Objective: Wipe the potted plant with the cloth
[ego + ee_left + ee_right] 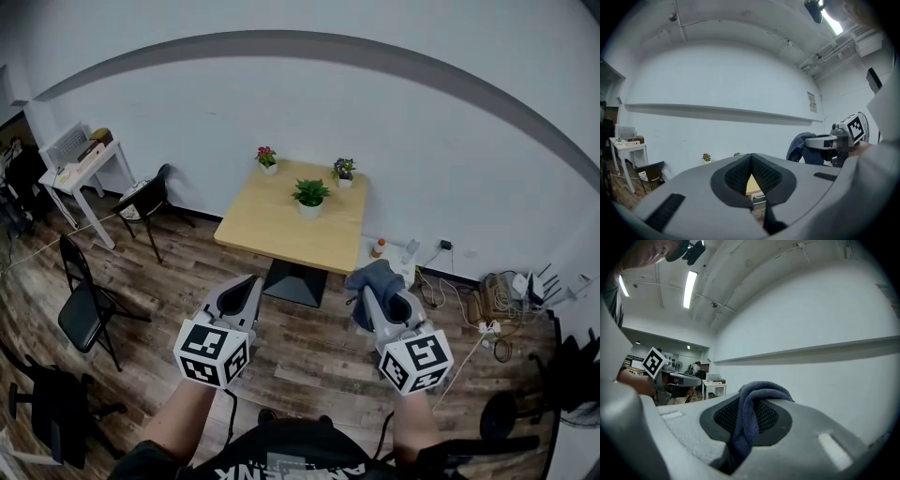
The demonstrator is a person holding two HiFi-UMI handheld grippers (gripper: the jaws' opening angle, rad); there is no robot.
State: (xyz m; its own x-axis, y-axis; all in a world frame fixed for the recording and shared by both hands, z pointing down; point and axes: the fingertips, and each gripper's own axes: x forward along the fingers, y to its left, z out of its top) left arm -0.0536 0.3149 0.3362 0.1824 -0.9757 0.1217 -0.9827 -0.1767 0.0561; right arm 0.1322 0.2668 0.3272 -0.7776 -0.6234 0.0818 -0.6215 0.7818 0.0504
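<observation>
- My left gripper (751, 158) has its jaws closed together, with nothing between them.
- My right gripper (749, 405) is clamped on the blue cloth (746, 420). The cloth loops over the jaw tips and runs down between the pads.
- In the head view both grippers are held side by side above the wood floor (309, 352), near the table (272, 234) but short of its front edge.
- The plant (309, 195), green in a white pot, stands upright near the table's middle, well apart from the cloth.
- A pink-flowered pot (267, 157) sits at the far left corner of the table.
- A second pot (343, 171) sits at the far right; its flowers look purple, though it is too small for me to be sure.
</observation>
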